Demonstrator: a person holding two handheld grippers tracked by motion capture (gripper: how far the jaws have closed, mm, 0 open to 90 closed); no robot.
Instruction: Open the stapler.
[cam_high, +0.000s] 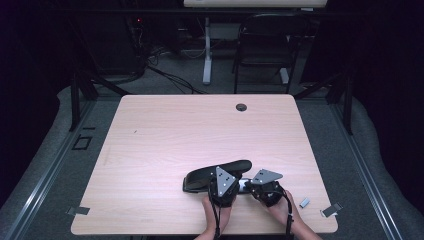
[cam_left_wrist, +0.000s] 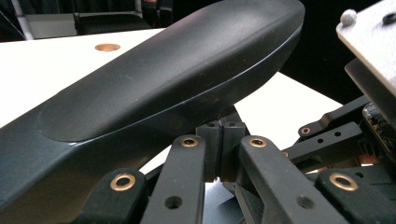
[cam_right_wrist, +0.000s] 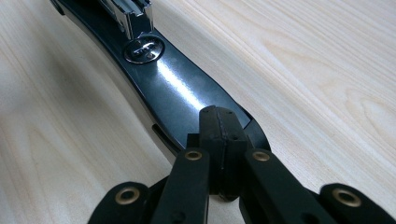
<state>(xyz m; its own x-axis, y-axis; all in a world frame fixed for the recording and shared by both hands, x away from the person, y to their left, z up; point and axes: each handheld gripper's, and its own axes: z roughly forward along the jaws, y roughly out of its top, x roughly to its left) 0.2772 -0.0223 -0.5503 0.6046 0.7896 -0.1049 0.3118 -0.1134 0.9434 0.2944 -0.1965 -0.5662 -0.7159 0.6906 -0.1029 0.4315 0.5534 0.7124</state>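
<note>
A black stapler (cam_high: 215, 174) lies on the wooden table (cam_high: 200, 130) near the front edge, its top arm swung up off its base. My left gripper (cam_high: 226, 175) points away from the person, shut, its tips just under the raised top arm (cam_left_wrist: 177, 74). In the left gripper view the pads (cam_left_wrist: 208, 149) press together with nothing between them. My right gripper (cam_high: 246, 186) points left from the right side. It is shut, with its tips (cam_right_wrist: 219, 135) resting over the front end of the glossy base (cam_right_wrist: 177, 88), near the metal anvil (cam_right_wrist: 144, 49).
A small grey piece (cam_high: 304, 202) and a tape strip (cam_high: 331, 210) lie at the table's front right; another tape strip (cam_high: 77, 210) sits at the front left. A cable grommet (cam_high: 241, 107) is at the far edge. A chair (cam_high: 265, 45) stands behind the table.
</note>
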